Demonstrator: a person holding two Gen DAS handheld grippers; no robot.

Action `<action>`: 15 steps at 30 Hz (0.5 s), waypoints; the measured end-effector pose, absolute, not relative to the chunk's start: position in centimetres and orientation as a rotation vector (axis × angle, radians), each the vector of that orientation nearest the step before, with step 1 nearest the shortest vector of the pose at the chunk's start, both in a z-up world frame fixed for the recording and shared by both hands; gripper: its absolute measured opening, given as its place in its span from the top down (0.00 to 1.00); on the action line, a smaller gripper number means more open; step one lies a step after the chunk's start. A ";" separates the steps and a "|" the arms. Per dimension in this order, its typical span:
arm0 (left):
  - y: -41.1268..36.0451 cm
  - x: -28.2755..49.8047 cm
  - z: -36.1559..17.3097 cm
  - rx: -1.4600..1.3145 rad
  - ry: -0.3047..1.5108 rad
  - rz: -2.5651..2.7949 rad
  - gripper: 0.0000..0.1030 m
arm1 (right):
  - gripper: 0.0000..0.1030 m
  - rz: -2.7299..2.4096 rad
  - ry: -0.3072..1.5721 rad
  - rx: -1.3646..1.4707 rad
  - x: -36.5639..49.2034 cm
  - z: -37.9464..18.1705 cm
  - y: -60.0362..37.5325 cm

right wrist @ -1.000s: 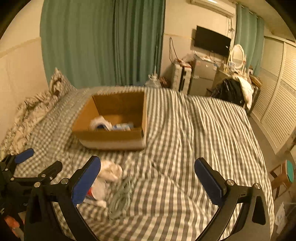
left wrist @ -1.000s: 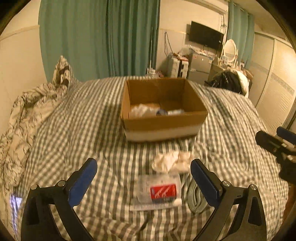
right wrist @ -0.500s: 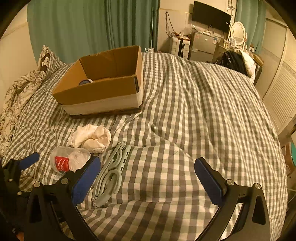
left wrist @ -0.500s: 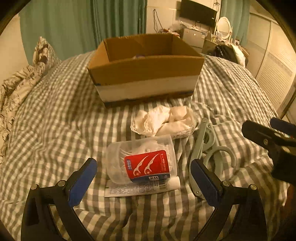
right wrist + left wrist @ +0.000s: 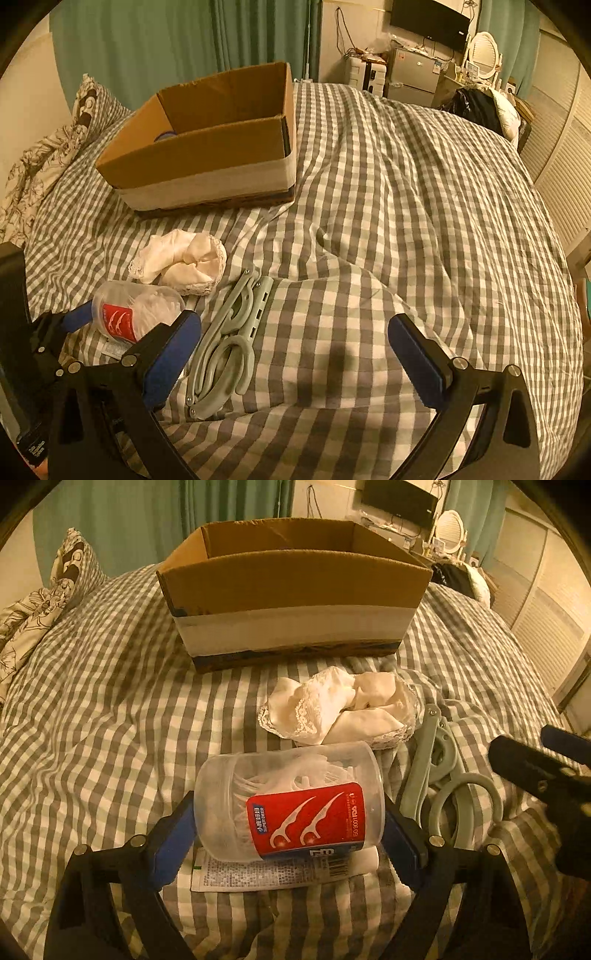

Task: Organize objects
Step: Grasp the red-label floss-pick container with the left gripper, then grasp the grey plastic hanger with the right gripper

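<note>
A clear floss-pick jar with a red label lies on its side on the checked bedcover. My left gripper has a blue pad against each end of it; it also shows in the right wrist view. Under the jar lies a flat white tube. A crumpled white lace cloth lies just beyond, and a pale green folding hanger to the right. The open cardboard box stands behind. My right gripper is open and empty, hovering beside the hanger.
Patterned pillows lie at the bed's left edge. Green curtains hang behind the bed, with a TV, a small fridge and a mirror at the back right. The checked cover spreads wide to the right of the box.
My left gripper has moved down and forward to the jar and closed its pads on the jar's two ends. My right gripper has dropped lower toward the bed near the hanger.
</note>
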State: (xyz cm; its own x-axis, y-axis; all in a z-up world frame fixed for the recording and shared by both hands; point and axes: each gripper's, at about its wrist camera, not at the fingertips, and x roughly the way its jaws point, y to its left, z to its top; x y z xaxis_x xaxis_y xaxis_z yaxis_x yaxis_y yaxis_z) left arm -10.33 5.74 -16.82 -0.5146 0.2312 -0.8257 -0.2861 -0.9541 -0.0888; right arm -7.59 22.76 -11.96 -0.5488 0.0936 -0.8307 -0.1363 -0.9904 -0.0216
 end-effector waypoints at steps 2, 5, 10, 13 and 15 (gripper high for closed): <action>5.3 -10.3 -16.3 -1.339 0.064 2.505 0.11 | 0.01 2.649 0.072 -1.436 -7.9 -12.3 22.7; 4.3 -10.1 -15.2 -1.310 0.064 2.542 0.11 | 0.01 2.640 0.079 -1.464 -8.4 -12.8 22.5; 2.9 -10.2 -13.8 -1.291 0.163 2.620 0.11 | 0.03 2.638 0.055 -1.532 -9.2 -14.0 21.2; 1.9 -10.4 -13.5 -1.298 0.176 2.651 0.11 | 0.07 2.637 0.052 -1.576 -9.5 -14.6 20.6; 1.4 -10.6 -13.5 -1.306 0.178 2.665 0.11 | 0.12 2.625 0.044 -1.605 -9.7 -15.1 20.3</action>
